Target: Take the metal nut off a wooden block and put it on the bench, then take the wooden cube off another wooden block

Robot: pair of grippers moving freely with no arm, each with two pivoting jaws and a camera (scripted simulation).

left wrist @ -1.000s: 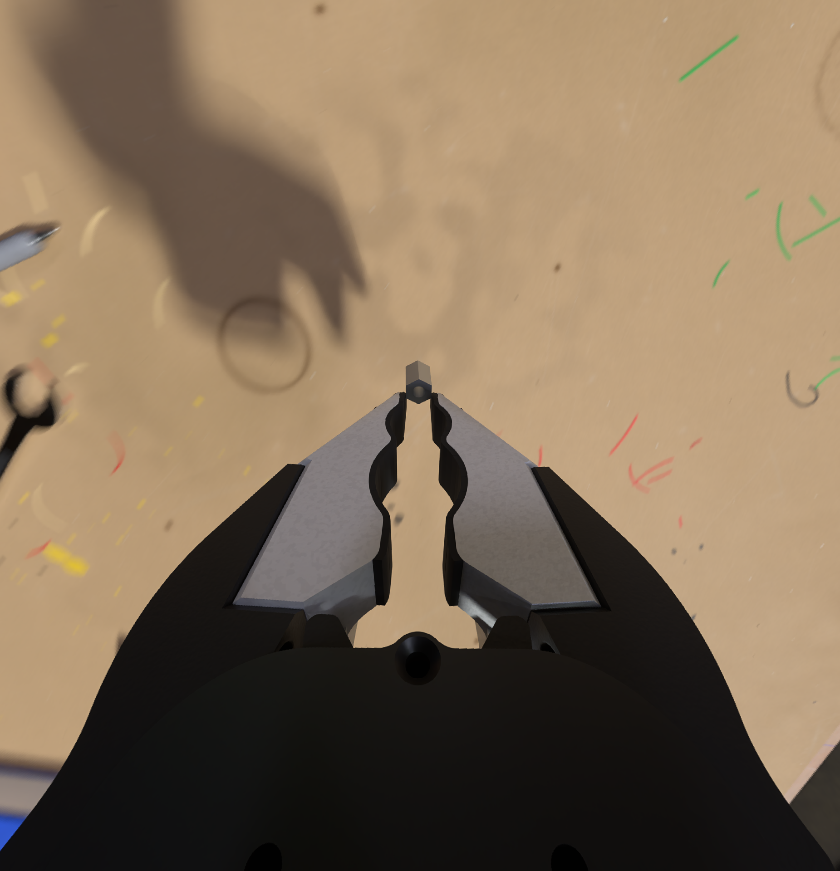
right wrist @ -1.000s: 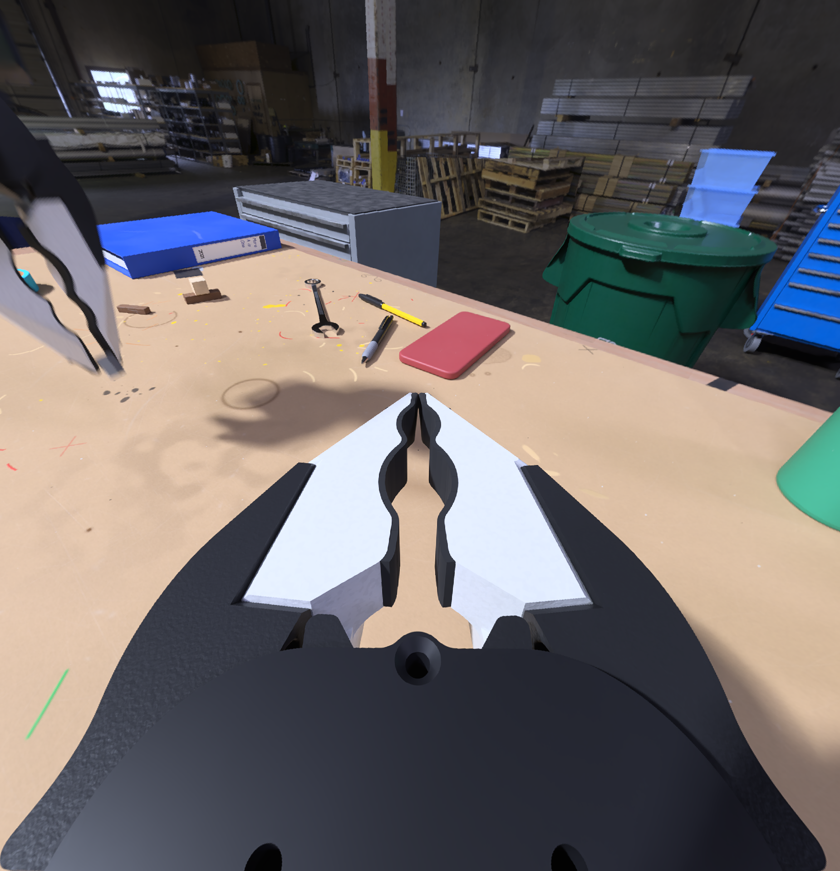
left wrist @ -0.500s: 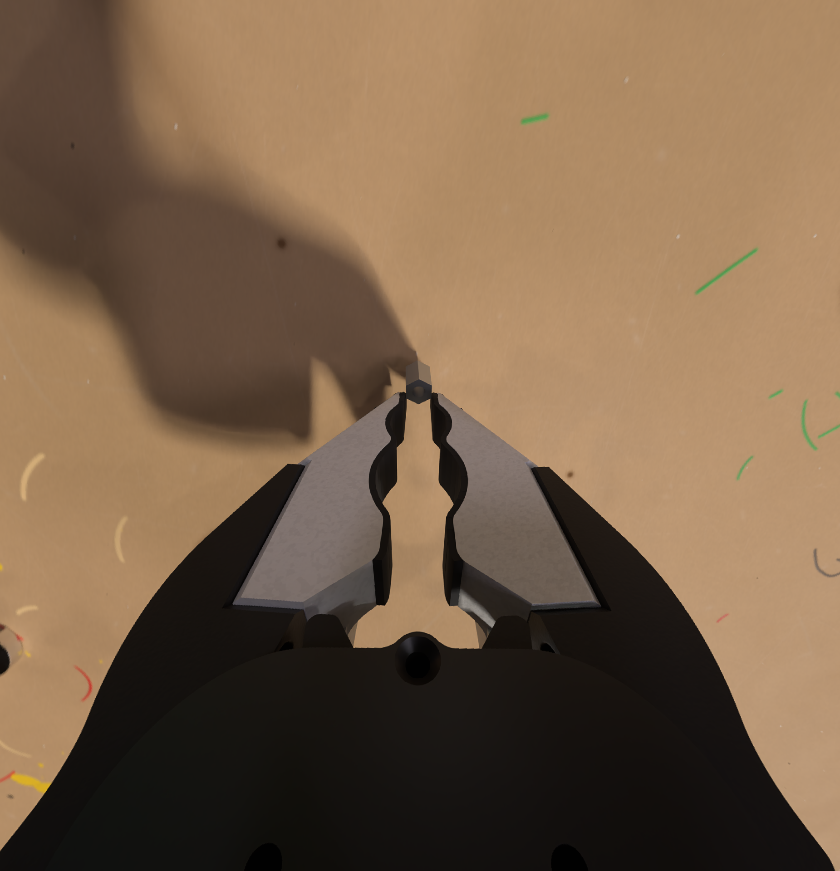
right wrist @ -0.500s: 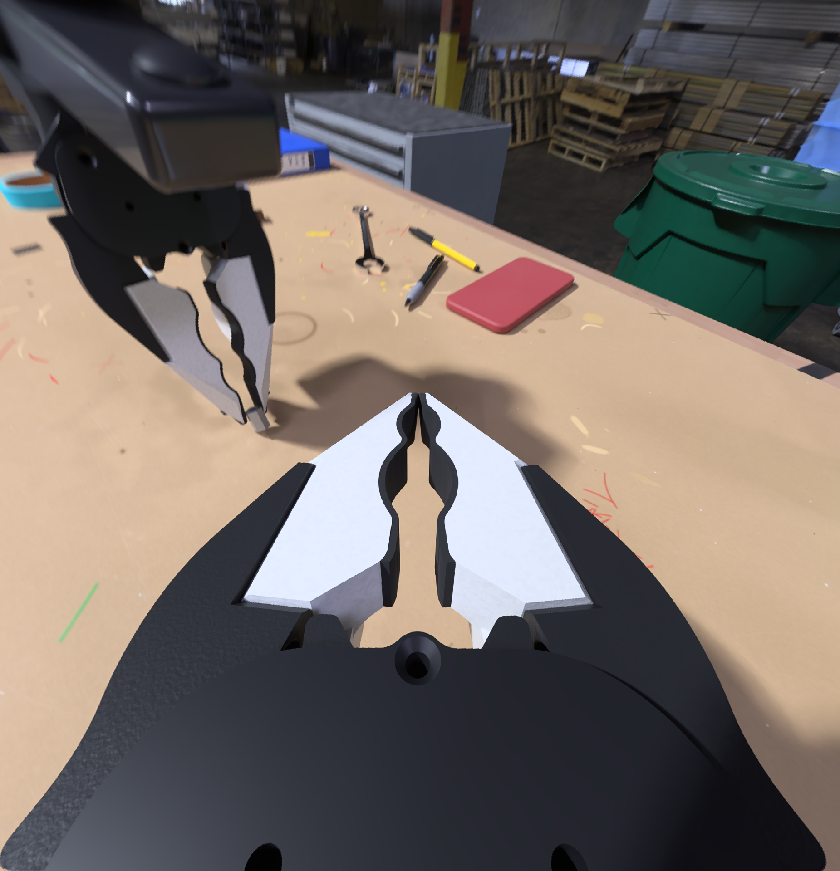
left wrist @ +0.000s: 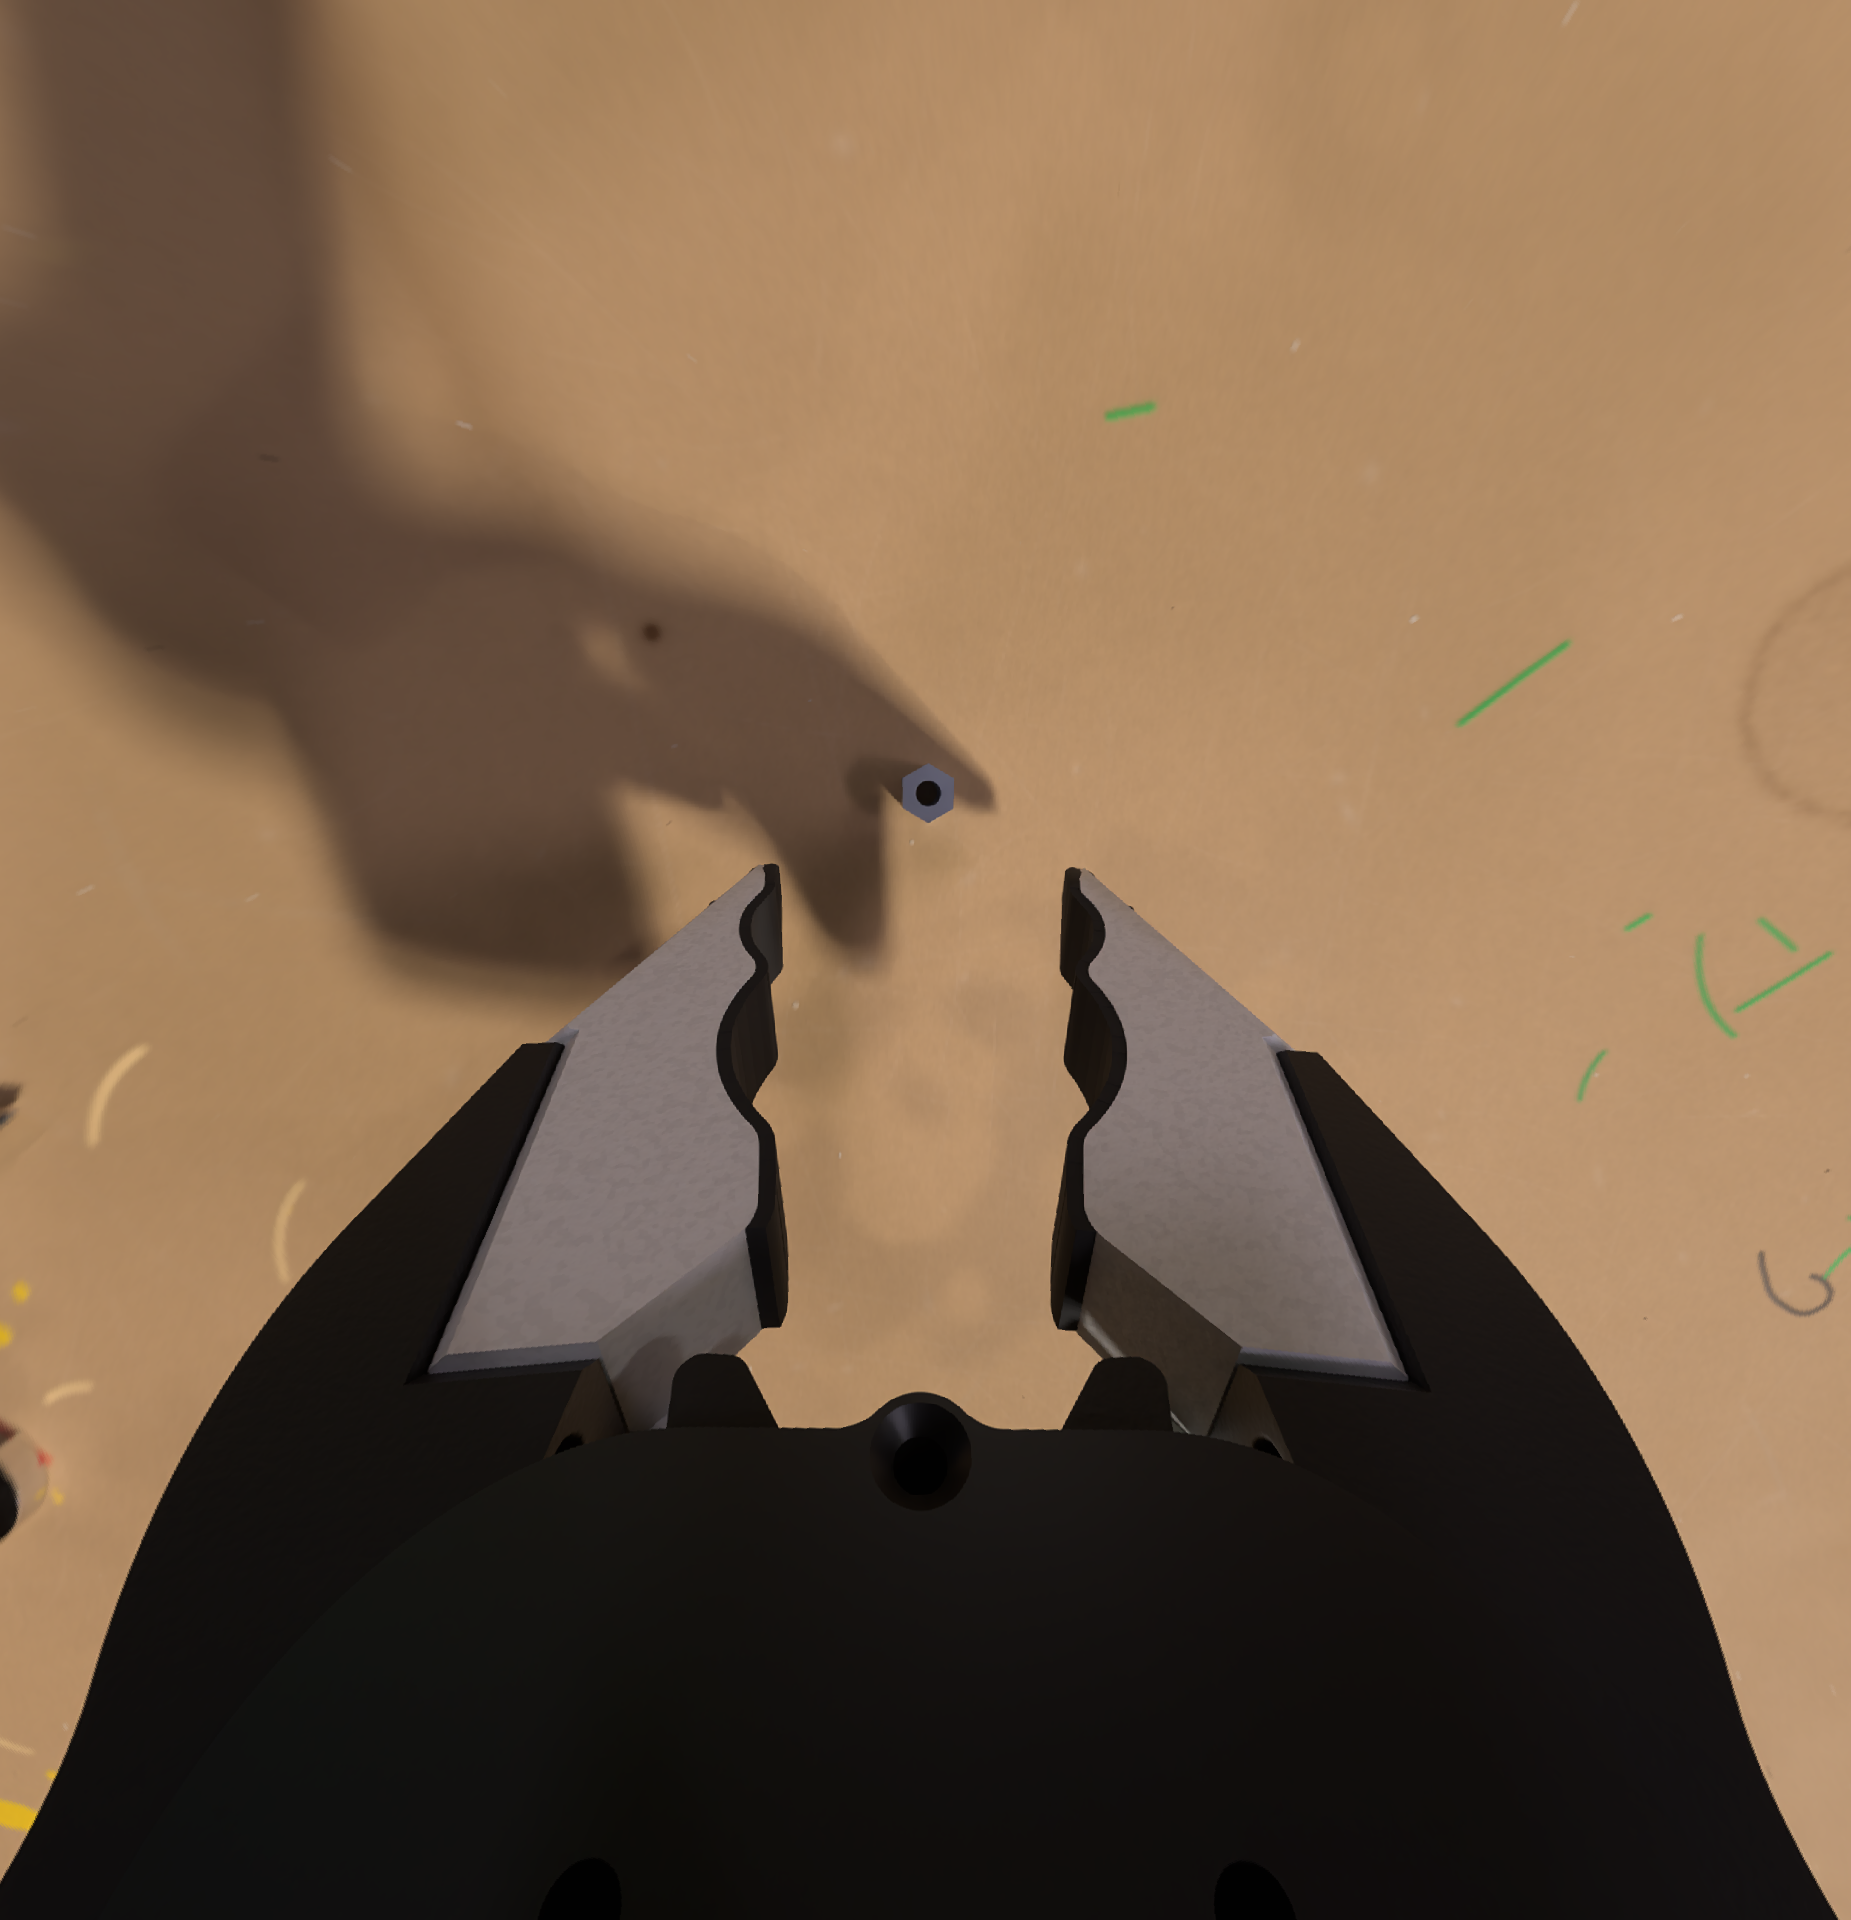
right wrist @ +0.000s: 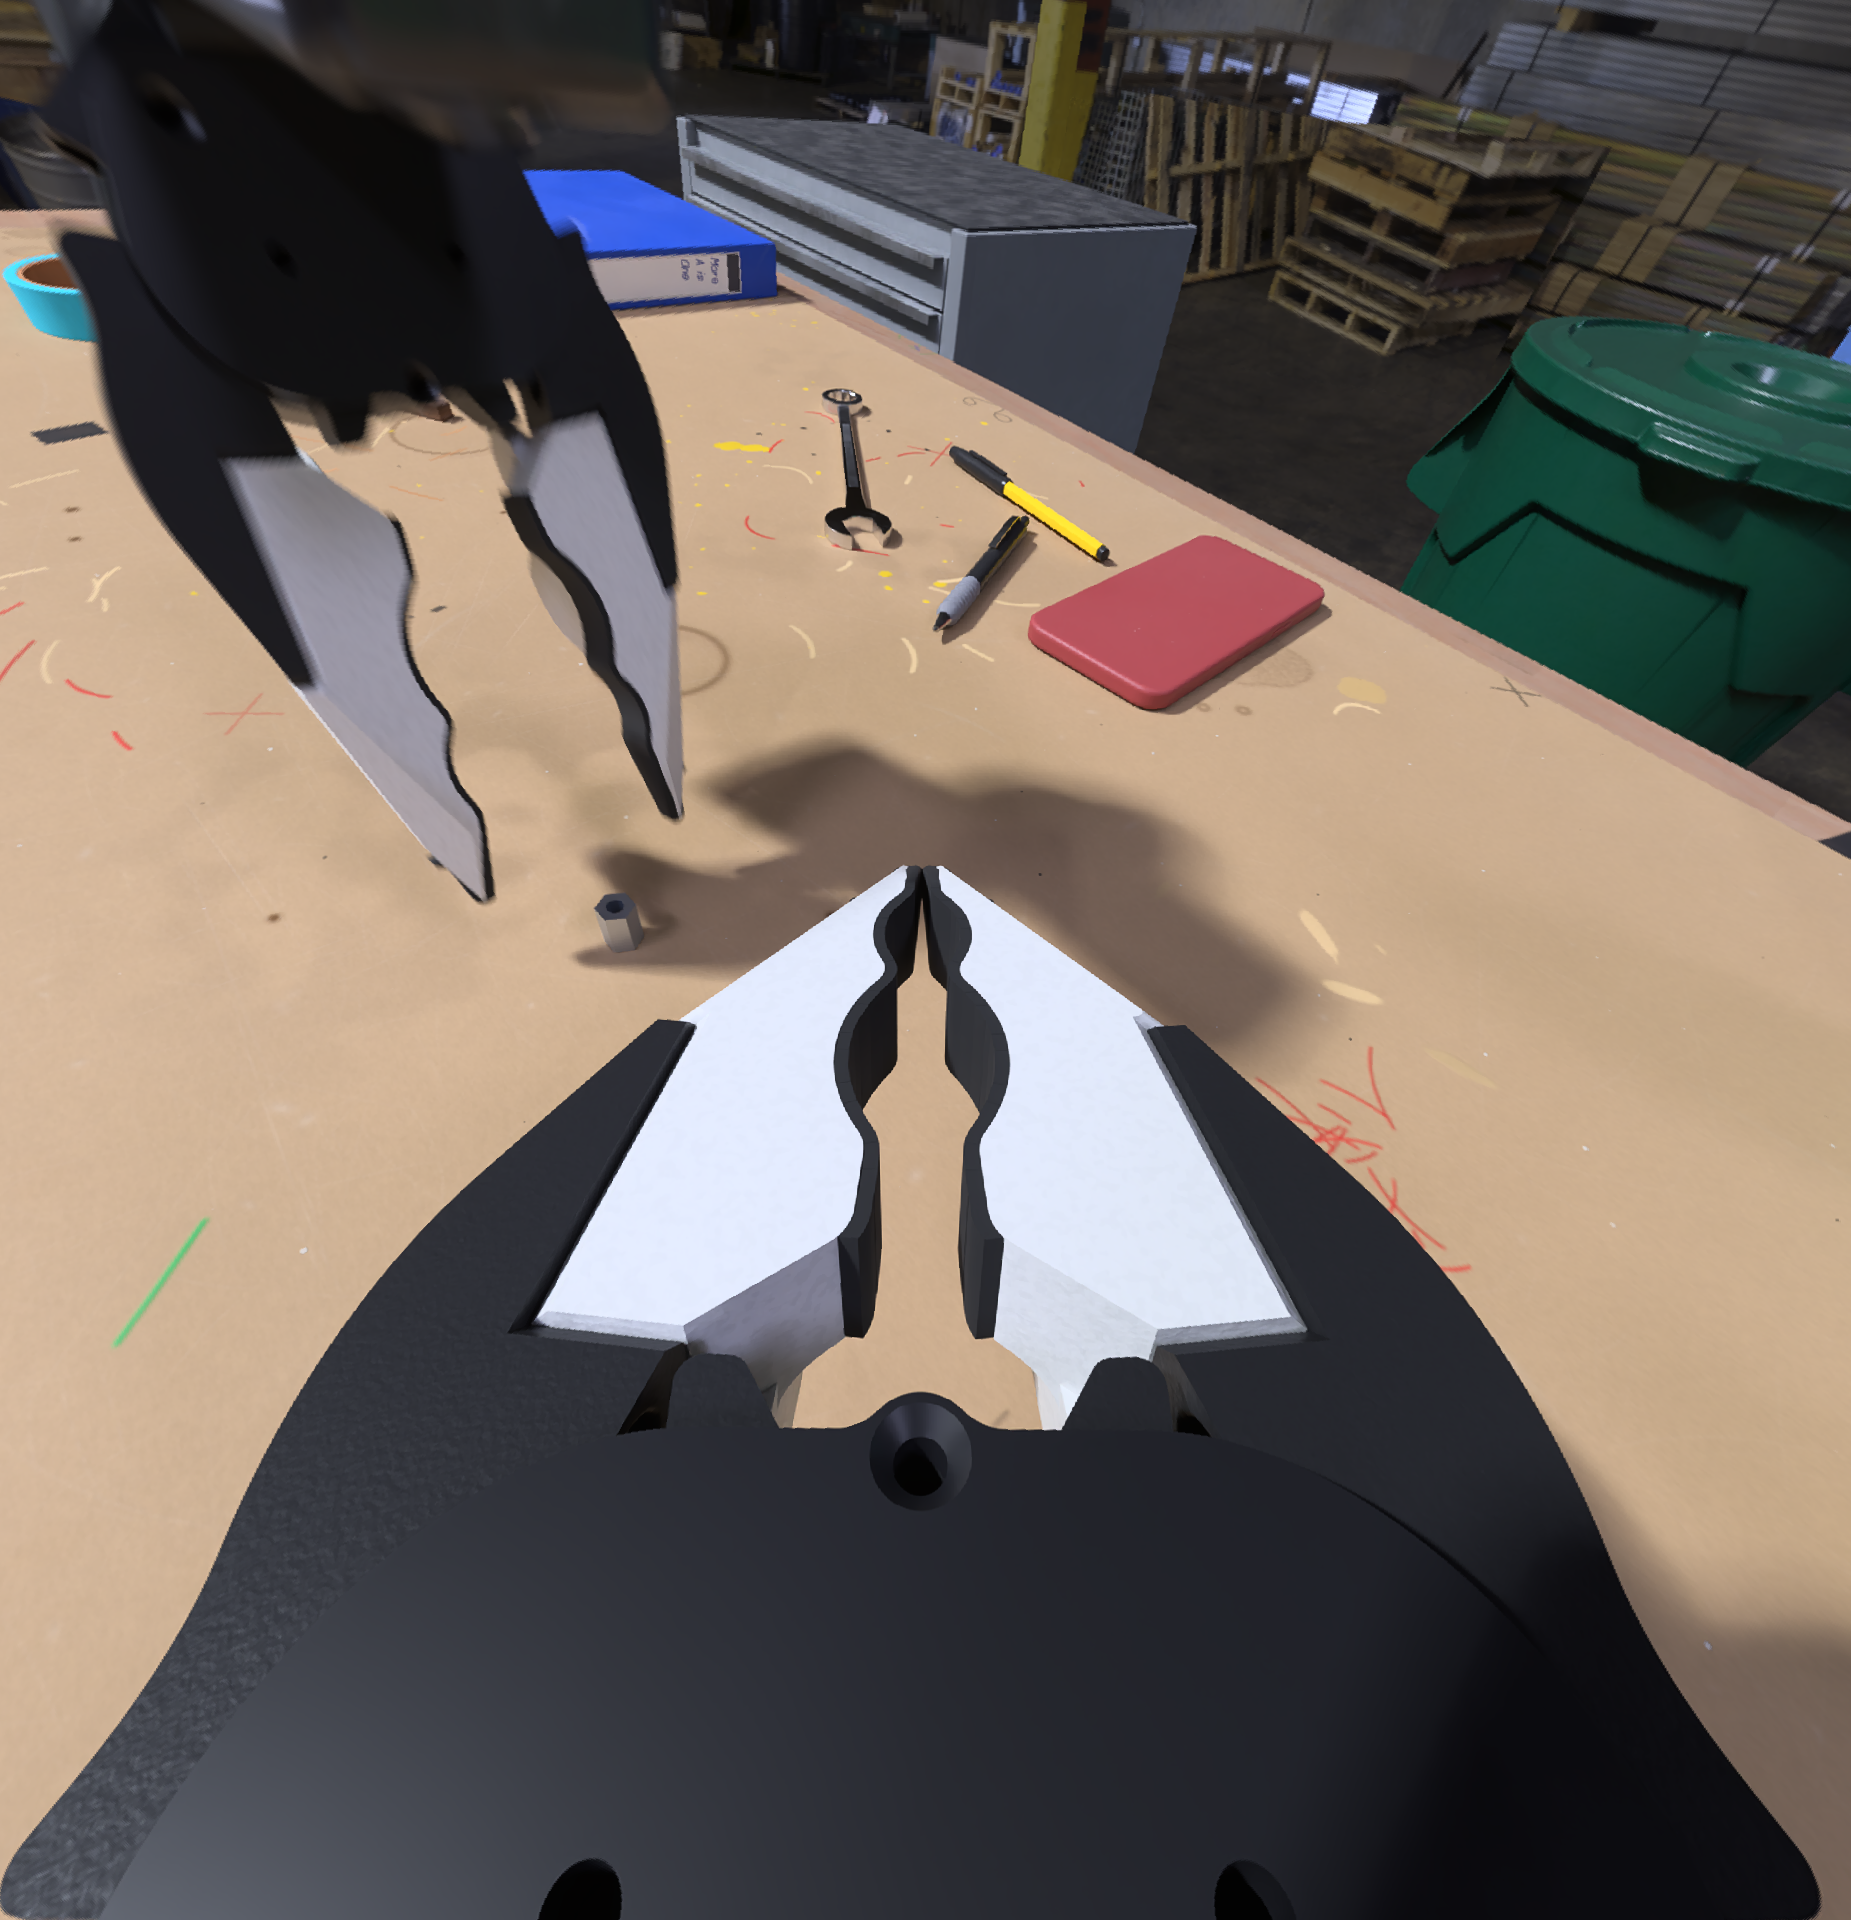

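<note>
The metal nut (left wrist: 927,793) is seen standing on end on the worktop (left wrist: 1316,260), at frame centre. Above it, clear of contact, the left gripper (left wrist: 921,883) is spread wide and empty. At lower centre, the right gripper (right wrist: 921,873) is pinched together on nothing.

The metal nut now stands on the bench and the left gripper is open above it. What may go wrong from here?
1. The metal nut stands on end on the bench, so a light touch might tip it and let it roll.
2. The open left gripper hangs just above it; a sideways exit could clip it.
3. The shut right gripper points just beside the nut and may knock it if it advances.
</note>
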